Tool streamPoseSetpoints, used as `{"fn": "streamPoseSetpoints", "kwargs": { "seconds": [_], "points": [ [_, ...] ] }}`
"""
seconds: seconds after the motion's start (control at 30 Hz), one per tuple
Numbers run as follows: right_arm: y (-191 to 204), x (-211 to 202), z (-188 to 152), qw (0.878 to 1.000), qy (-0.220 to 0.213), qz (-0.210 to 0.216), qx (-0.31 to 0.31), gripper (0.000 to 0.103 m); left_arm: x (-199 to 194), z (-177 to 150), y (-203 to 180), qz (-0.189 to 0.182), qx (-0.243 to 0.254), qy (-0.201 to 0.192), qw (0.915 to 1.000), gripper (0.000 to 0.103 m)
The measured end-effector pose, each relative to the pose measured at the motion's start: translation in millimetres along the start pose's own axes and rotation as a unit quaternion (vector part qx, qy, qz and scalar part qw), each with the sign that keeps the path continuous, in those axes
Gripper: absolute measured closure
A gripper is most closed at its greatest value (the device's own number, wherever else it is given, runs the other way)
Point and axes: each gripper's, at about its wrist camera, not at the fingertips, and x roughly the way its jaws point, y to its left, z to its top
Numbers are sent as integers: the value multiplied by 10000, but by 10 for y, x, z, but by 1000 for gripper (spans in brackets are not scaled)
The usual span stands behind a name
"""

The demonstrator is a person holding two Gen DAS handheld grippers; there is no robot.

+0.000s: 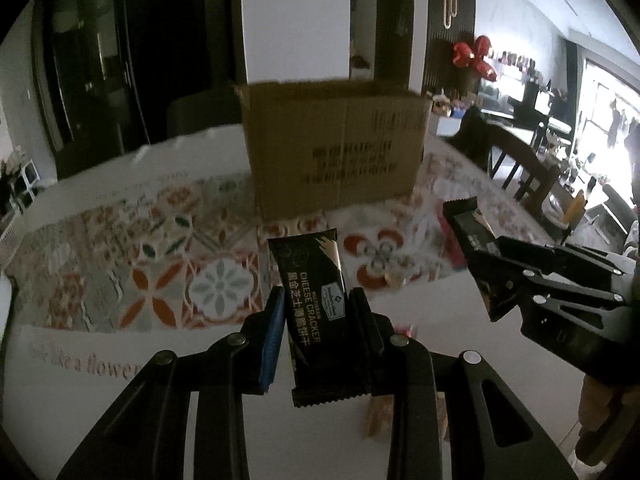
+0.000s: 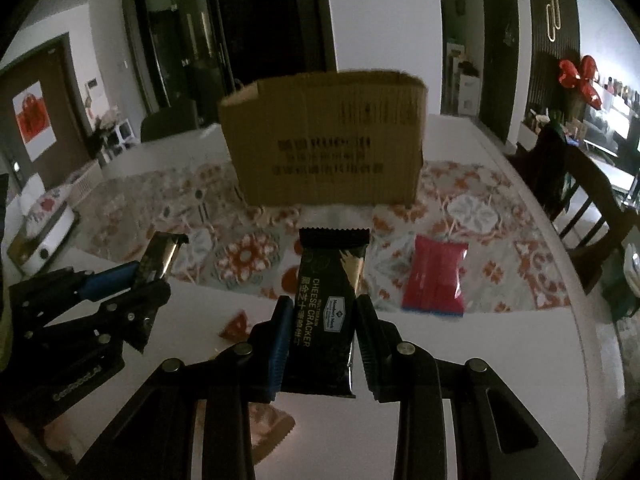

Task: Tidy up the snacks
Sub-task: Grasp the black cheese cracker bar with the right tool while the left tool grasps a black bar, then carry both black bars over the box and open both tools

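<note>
My left gripper (image 1: pixel 316 300) is shut on a black cheese cracker packet (image 1: pixel 312 280), held off the table and pointing at the open cardboard box (image 1: pixel 336 140). My right gripper (image 2: pixel 323 308) is shut on a second black cheese cracker packet (image 2: pixel 330 280), lifted the same way toward the cardboard box (image 2: pixel 324 140). Each gripper shows in the other's view: the right gripper (image 1: pixel 486 276) at the right edge, the left gripper (image 2: pixel 150 276) at the left edge, both with their packets. A red snack packet (image 2: pixel 436 278) lies on the patterned cloth to the right.
A patterned tablecloth (image 1: pixel 160 248) covers the white table. Small tan and orange wrapped snacks (image 2: pixel 236 326) lie near the front edge. A white appliance (image 2: pixel 44 236) sits at the far left. Dark wooden chairs (image 2: pixel 592 200) stand along the right side.
</note>
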Motion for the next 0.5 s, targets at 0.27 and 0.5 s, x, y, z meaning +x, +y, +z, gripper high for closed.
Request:
{"fn": "streamPoseSetpoints", "kwargs": {
  "seconds": [0.27, 0.5],
  "points": [
    [-23, -165, 302, 9988, -478, 32, 30, 70, -134, 390, -10, 71, 102, -590, 9982, 71],
    [-99, -214, 638, 9963, -849, 86, 59, 70, -103, 784, -1, -2, 119, -925, 9956, 71]
  ]
}}
